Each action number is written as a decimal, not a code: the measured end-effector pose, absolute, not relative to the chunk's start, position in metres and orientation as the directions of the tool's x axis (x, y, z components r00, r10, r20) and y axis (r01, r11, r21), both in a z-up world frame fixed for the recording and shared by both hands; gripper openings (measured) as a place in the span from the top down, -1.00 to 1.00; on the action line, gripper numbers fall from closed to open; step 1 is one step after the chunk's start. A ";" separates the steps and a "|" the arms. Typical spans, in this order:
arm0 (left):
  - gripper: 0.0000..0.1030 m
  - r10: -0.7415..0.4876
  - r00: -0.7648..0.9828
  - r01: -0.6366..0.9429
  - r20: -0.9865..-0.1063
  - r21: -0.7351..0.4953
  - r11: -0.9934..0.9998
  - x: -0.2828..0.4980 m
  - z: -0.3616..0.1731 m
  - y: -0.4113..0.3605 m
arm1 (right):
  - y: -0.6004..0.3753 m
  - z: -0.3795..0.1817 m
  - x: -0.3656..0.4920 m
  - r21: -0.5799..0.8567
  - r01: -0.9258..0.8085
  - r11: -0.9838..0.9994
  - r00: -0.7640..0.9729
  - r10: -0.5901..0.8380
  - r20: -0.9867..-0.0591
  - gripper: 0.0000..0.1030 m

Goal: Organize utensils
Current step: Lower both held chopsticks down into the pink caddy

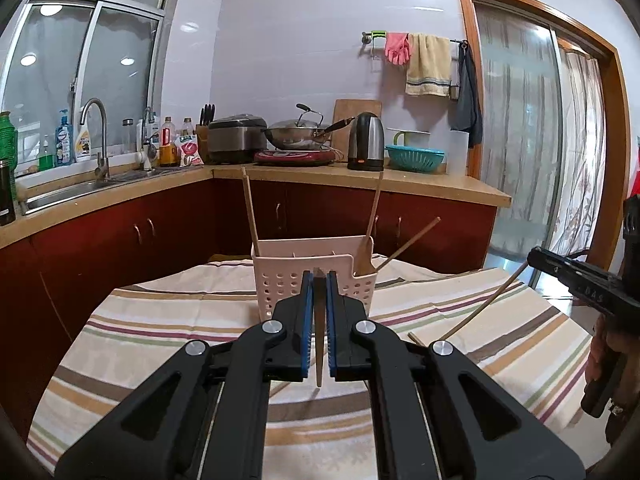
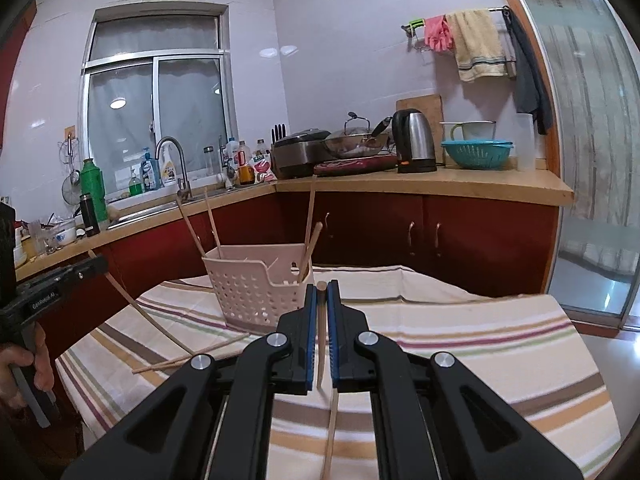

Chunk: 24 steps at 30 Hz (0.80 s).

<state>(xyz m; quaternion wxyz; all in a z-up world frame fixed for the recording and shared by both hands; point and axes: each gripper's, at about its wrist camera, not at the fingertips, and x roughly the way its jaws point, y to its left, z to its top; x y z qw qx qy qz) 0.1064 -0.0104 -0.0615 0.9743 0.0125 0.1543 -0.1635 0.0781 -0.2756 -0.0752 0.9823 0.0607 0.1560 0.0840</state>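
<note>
A: Left hand-held gripper (image 1: 319,280)?
B: Jaws closed, blue pads (image 1: 307,312) clamping a thin chopstick (image 1: 319,332) held along the fingers. Points slightly downward.
A: Right hand-held gripper (image 2: 321,286)?
B: Same: jaws pinched on a chopstick (image 2: 321,340), pitched slightly downward.
A: Hands?
B: Right wrist view shows the left hand (image 2: 24,364) wrapped around its handle at the left edge. Left wrist view shows the right hand (image 1: 612,364), fingers on the grip, at the right edge.

Table under striped cloth (image 2: 460,344); on it pink perforated basket (image 2: 256,296), loose chopsticks (image 2: 188,358) beside basket.
</note>
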 end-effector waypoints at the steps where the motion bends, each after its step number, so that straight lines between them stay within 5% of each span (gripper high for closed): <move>1: 0.88 -0.315 0.898 0.323 -0.308 -0.026 0.946 0.111 -0.061 -0.010 | -0.275 -0.073 0.083 0.144 -0.149 0.978 0.936 0.187 -0.298 0.89; 24: 0.88 -0.379 0.862 0.391 -0.337 -0.036 0.920 0.177 -0.034 -0.011 | -0.256 -0.053 0.141 0.126 -0.209 0.970 0.919 0.239 -0.313 0.89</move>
